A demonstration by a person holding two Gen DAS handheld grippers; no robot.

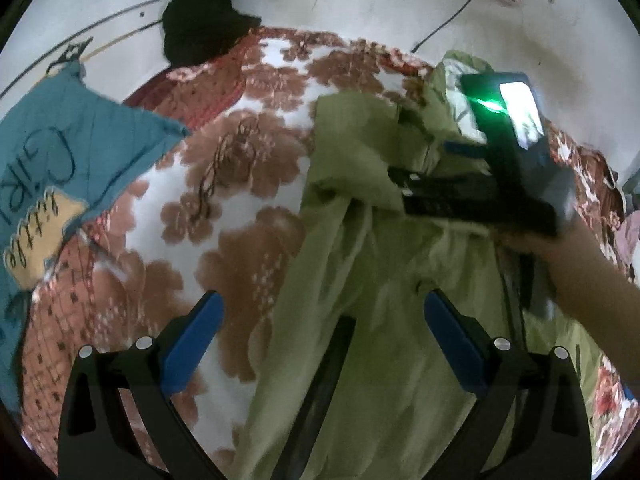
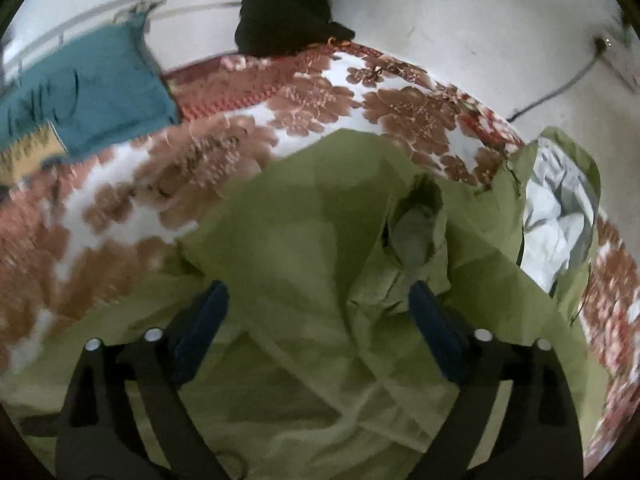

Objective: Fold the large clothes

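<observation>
Lying rumpled across the right half of the floral bedspread (image 1: 240,168), toward its near edge, the green jacket (image 2: 304,208) looks light, soft and slippery to us, its pale lining (image 2: 556,216) showing near the bed's right edge, so we judge a hem, cuff or shoulder seam the best place to pinch rather than loose middle cloth. Our left gripper (image 1: 320,340) hangs spread wide over the fabric holding nothing, and our right gripper (image 2: 316,328) is equally spread above the sleeve opening (image 2: 416,224), one blue pad (image 2: 436,336) just beside the folds, nothing pinched. A teal cushion (image 1: 80,148) sits at the far left corner, a black garment (image 2: 284,12) at the far edge.
</observation>
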